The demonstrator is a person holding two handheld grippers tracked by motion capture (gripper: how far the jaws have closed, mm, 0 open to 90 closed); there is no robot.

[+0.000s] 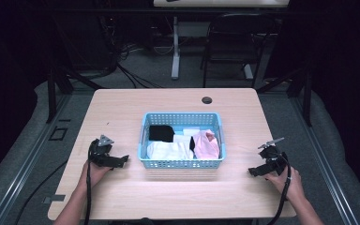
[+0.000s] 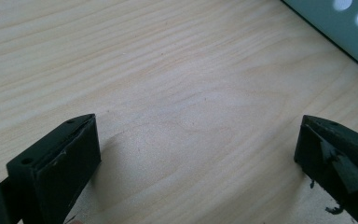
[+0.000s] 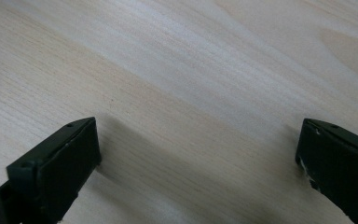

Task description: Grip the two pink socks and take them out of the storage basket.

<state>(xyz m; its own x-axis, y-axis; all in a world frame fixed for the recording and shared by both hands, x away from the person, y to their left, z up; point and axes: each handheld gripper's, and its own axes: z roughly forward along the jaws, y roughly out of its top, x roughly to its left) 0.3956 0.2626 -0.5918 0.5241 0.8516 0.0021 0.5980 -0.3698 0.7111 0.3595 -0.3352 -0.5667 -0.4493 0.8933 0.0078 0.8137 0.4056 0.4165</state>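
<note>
Nearest the person, the left gripper [image 1: 122,161] rests on the table [image 1: 178,197] just left of the basket [image 1: 182,163], pointing toward its front-left corner; in the left gripper view its jaws stand wide apart over bare wood, holding nothing, with a corner of the basket [image 2: 335,28] at the top right. The right gripper [image 1: 255,171] lies well to the right of the basket, aimed back toward it; in the right gripper view its jaws are likewise spread wide and empty above the wood grain.

Inside the basket lie the socks, all soft and light, likely to fold and sag when lifted, with no risk of breakage. The white sock [image 1: 168,151] sits against the front wall, bunched, its long axis running left to right along that wall. The pink sock [image 1: 205,144] lies at the basket's right end, long axis front to back. The black sock [image 1: 161,133] is behind the white one, toward the back-left, folded so its direction is hard to read.

A pinch on a raised fold would probably hold best; the white one's upper bulge seems easiest to reach from the left.
</note>
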